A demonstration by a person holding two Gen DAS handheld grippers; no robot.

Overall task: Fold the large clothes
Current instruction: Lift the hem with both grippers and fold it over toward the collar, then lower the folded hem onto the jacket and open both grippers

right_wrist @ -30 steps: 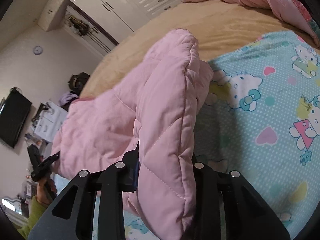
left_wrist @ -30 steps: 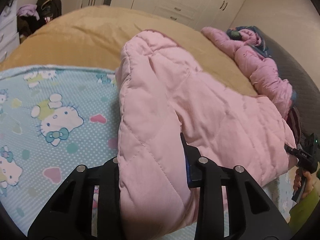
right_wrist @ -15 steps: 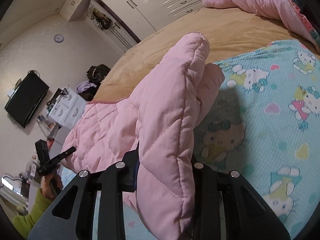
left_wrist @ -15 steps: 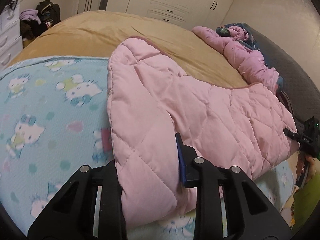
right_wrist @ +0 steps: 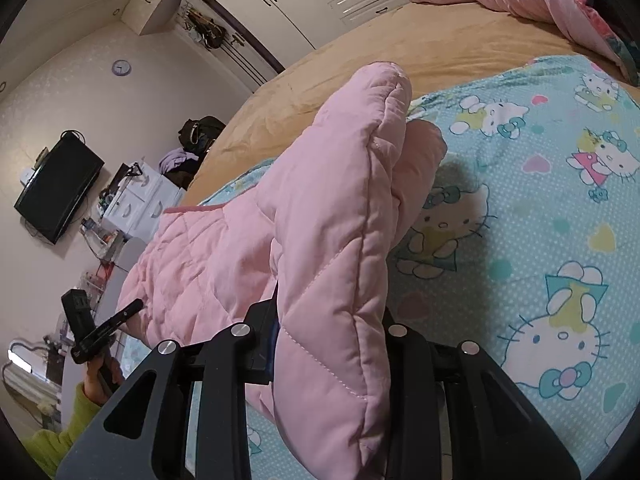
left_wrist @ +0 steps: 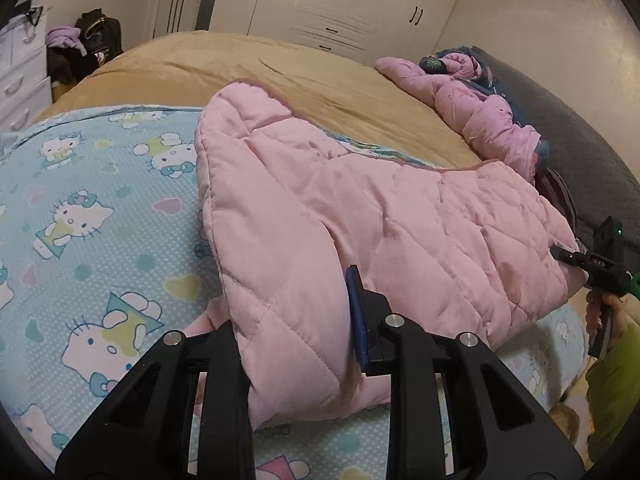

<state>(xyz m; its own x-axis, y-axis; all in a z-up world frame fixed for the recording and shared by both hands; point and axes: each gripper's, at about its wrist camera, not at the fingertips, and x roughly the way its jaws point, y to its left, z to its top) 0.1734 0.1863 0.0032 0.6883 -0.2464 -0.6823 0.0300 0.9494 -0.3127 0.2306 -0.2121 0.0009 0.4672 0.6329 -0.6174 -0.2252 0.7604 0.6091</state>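
Note:
A pink quilted garment [left_wrist: 360, 208] lies across the bed, stretched between both grippers. In the left wrist view my left gripper [left_wrist: 292, 316] has one thick padded corner between its jaws. The jaws are closing and the blue pad [left_wrist: 356, 312] presses into the cloth. The other corner [right_wrist: 320, 208] stands up folded in my right gripper [right_wrist: 328, 328], which is shut on it. Each gripper also shows small in the other's view: the right one [left_wrist: 596, 264] at the garment's far end, the left one [right_wrist: 100, 328] in a hand with a green sleeve.
A blue cartoon-cat sheet [left_wrist: 80, 220] covers the near part of the bed, over a tan blanket [left_wrist: 280, 76]. Another pink padded garment [left_wrist: 472, 108] is heaped by the dark headboard [left_wrist: 580, 148]. White wardrobes [left_wrist: 340, 4], drawers [left_wrist: 20, 80] and a wall television [right_wrist: 60, 188] surround the bed.
Both grippers have drawn back across the bed with the garment in them. It now stretches flatter over the blue sheet, and more of the room shows behind it.

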